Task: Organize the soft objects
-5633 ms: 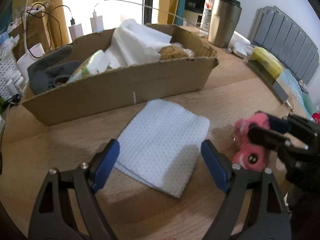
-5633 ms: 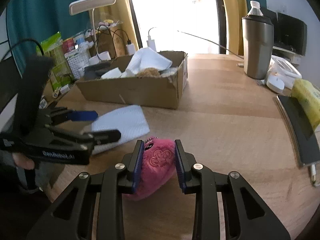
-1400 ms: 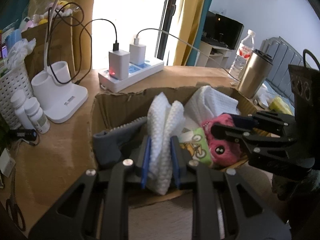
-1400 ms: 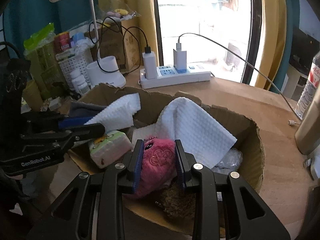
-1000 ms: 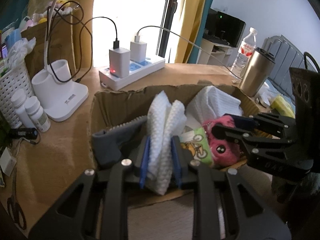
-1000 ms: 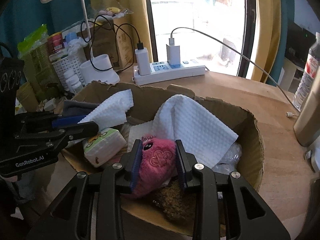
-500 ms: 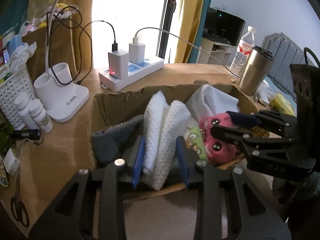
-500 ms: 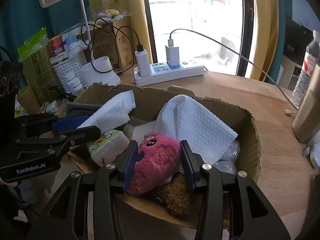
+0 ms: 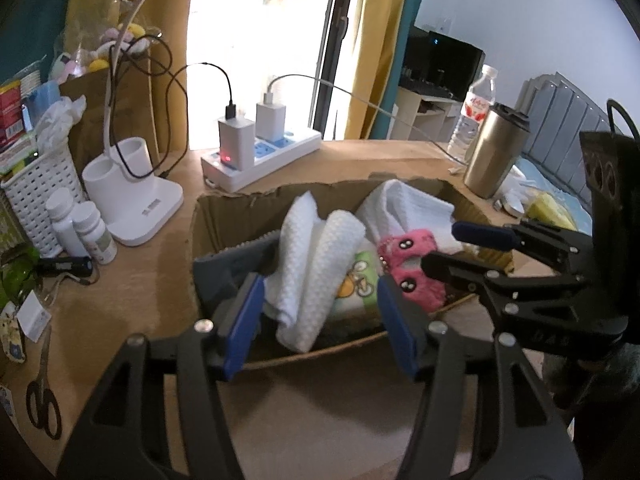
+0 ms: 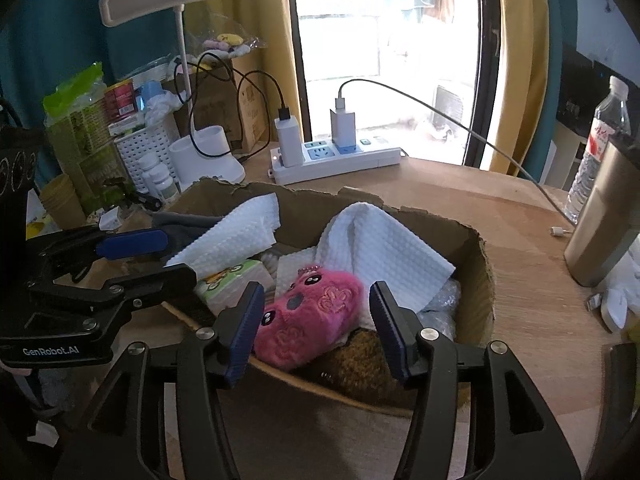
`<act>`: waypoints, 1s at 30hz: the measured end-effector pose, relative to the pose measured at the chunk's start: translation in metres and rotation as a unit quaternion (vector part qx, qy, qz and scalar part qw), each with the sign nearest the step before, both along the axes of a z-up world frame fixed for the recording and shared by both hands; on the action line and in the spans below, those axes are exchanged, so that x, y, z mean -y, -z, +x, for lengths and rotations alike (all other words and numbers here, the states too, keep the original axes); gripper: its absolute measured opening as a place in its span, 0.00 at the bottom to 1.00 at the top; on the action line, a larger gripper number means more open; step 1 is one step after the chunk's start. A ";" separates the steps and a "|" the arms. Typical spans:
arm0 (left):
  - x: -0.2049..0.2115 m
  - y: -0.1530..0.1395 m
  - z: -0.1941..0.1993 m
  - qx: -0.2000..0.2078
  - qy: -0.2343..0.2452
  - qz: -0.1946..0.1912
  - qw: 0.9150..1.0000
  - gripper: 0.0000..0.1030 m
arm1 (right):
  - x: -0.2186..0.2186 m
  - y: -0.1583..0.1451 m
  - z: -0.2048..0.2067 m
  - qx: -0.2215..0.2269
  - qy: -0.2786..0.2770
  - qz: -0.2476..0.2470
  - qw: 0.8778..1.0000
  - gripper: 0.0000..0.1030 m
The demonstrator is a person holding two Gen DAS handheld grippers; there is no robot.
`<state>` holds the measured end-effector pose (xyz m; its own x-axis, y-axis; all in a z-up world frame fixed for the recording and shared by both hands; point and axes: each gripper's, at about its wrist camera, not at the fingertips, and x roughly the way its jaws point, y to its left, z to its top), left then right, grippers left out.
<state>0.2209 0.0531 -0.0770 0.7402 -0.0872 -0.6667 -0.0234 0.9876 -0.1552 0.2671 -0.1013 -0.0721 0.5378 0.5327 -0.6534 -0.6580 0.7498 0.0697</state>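
Cardboard box (image 10: 476,280) half hides brown plush (image 10: 360,354).

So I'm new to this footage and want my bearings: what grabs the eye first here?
The pink plush toy stands out, lying in the cardboard box between the open right gripper. Beside it, a folded white cloth stands in the box before the open left gripper. Behind, a white power strip sits by the bright window.

The pink plush (image 10: 310,316) buries most of the brown fuzzy thing (image 10: 360,354) at its five o'clock. The white cloth (image 9: 316,268) hides much of the tissue pack (image 9: 356,284). At three o'clock the steel tumbler (image 10: 604,220) runs off the frame edge.
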 end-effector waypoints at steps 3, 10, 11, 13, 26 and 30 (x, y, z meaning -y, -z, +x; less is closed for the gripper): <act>0.002 -0.004 -0.007 0.005 0.000 0.001 1.000 0.59 | 0.004 -0.004 -0.007 0.006 0.003 0.002 1.000 0.56; 0.007 -0.017 -0.025 0.023 0.004 0.002 1.000 0.59 | 0.011 -0.013 -0.023 0.021 0.011 0.007 1.000 0.57; 0.008 -0.019 -0.027 0.025 0.004 0.002 1.000 0.59 | 0.013 -0.014 -0.025 0.023 0.012 0.008 1.000 0.57; 0.010 -0.022 -0.032 0.030 0.004 0.002 1.000 0.59 | 0.015 -0.016 -0.029 0.026 0.014 0.009 1.000 0.57; 0.022 -0.046 -0.067 0.071 0.014 -0.010 0.997 0.63 | 0.040 -0.036 -0.065 0.058 0.047 0.014 0.997 0.57; 0.028 -0.055 -0.080 0.092 0.019 -0.010 0.996 0.74 | 0.048 -0.043 -0.076 0.069 0.058 0.018 0.996 0.57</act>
<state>0.1410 0.0256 -0.0216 0.8454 -0.1298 -0.5181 0.0447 0.9838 -0.1736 0.1913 -0.1491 -0.0293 0.6806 0.4830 -0.5509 -0.5722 0.8200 0.0119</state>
